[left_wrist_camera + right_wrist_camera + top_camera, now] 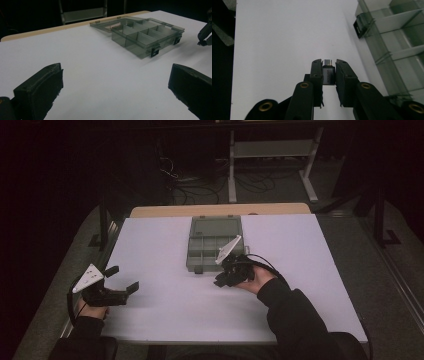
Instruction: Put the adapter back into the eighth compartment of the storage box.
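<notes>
A: How does the right gripper point(329, 68) stand?

B: Its jaws are pressed in on a small grey adapter point(328, 74), one pad on each side, with the metal plug end poking out past the tips. In the high view that right gripper point(223, 279) sits just off the near right corner of the organizer box point(215, 245), held low over the tabletop point(165, 295).

A: And the box itself?

B: It is a smoky clear box with dividers, lid folded open toward the far edge, lying mid-tabletop. From the right gripper view its latch point(359, 26) and compartments run along the right side, close by.

A: The left gripper point(121, 278)?

B: Spread wide, nothing between the jaws. It is held near the left edge, well apart from the box, pointing across the bare white tabletop toward it.
</notes>
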A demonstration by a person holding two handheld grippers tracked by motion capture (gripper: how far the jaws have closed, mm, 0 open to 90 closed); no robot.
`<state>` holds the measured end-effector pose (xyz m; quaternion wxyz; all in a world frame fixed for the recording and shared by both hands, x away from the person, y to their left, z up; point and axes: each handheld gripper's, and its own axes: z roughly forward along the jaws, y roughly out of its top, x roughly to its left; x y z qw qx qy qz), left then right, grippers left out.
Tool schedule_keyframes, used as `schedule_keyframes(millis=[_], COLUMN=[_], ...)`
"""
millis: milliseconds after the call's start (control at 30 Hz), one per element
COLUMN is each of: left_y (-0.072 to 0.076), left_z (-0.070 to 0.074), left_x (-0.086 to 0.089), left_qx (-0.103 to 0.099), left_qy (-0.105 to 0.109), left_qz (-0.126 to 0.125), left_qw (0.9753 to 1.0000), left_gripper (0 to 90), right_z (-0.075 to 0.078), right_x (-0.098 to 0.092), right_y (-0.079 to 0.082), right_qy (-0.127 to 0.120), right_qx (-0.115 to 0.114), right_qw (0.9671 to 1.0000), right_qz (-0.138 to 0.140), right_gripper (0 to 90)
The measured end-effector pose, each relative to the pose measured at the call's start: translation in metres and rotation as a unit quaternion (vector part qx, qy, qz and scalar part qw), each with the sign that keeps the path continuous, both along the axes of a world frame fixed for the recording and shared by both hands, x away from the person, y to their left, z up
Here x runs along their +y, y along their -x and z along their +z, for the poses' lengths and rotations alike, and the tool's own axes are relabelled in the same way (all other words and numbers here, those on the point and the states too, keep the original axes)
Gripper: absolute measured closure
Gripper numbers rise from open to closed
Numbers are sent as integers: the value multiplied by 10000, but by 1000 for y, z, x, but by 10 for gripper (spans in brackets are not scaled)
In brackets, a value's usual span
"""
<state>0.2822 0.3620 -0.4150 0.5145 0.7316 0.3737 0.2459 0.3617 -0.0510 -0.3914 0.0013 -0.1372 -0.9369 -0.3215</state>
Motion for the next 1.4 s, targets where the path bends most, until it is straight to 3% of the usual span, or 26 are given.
schedule_keyframes(millis=[433,967,1400], left_y=[0,0,0], left_z=[0,0,0], left_x=[0,0,0], left_qx=[5,8,6], left_qy=[7,9,12], left_qz=[5,14,6], left_qw=[10000,10000,10000], left_gripper=[0,0,0], right_z=[12,24,29], right_x=[-22,-35,-53], right_y=[-11,-20,-37], right_qy=[-112,-138,-311], right_qx=[-59,-133,-95], right_qw=[9994,9985,9959], right_qz=[-317,-514,-846], right_gripper=[752,752,752])
